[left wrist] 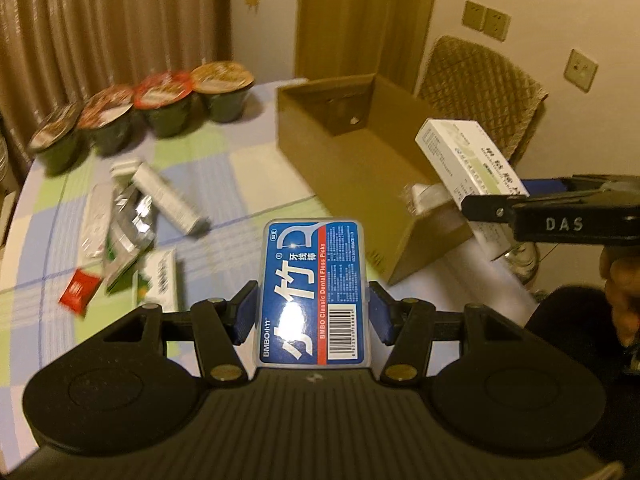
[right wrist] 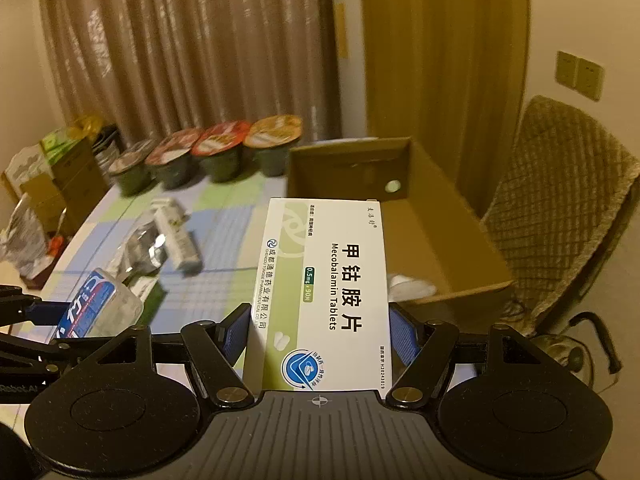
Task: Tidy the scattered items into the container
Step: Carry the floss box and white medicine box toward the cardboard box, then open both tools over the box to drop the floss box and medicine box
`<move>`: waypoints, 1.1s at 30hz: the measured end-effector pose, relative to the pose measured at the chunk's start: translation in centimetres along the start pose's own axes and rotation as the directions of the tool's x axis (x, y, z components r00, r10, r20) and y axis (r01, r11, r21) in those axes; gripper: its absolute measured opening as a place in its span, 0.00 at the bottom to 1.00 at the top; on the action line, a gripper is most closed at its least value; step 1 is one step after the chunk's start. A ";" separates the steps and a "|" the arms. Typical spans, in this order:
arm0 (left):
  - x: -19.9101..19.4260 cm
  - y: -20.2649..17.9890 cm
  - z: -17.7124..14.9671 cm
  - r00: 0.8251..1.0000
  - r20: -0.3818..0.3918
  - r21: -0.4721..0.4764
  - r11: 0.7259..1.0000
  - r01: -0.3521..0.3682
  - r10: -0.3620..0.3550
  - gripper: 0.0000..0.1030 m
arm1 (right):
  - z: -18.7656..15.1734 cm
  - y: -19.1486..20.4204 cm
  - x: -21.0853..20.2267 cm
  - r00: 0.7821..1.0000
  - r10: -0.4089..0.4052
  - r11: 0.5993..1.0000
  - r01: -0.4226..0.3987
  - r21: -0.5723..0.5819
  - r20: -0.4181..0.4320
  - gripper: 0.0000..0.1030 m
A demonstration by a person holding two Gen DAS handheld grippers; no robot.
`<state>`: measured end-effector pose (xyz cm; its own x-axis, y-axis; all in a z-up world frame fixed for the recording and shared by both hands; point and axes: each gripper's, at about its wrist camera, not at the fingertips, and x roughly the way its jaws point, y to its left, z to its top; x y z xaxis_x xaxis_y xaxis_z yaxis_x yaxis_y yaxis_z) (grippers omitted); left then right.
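The left gripper (left wrist: 313, 312) clamps a blue floss-pick case (left wrist: 314, 292) above the table (left wrist: 248, 176), while the right gripper (right wrist: 318, 334) clamps a white tablet box (right wrist: 324, 292) just before the open cardboard box (right wrist: 436, 232).

Left claw (left wrist: 313, 312): closed on a blue floss pick case (left wrist: 314, 292), held flat, label up.
Right claw (left wrist: 486, 210): at far right, gripping a white tablet box (left wrist: 466, 168) above the near corner of the cardboard box (left wrist: 344, 156).
Table (left wrist: 248, 168): checked cloth; blurred packets (left wrist: 132, 220) lie scattered at left.
Cups (left wrist: 160, 104): four in a row, far left.
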<state>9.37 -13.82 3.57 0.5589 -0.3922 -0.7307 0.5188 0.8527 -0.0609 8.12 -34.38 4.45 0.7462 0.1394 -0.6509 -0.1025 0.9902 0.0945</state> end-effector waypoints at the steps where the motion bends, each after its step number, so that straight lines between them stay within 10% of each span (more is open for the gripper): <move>1: 0.3 -0.5 0.5 1.000 0.005 0.004 1.000 0.008 -0.008 0.50 | 0.2 -0.6 0.0 1.000 -0.006 1.000 0.006 0.004 0.004 0.71; 33: 12.0 -8.4 10.1 0.993 0.020 -0.004 0.993 0.115 -0.115 0.51 | 4.1 -10.6 4.4 0.997 -0.081 0.996 0.080 0.038 0.019 0.71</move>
<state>18.21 -29.12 2.18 0.5083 -0.4947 -0.7049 0.5773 0.8031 -0.1473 15.18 -44.32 3.67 0.7644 0.0590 -0.6420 -0.0176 0.9973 0.0707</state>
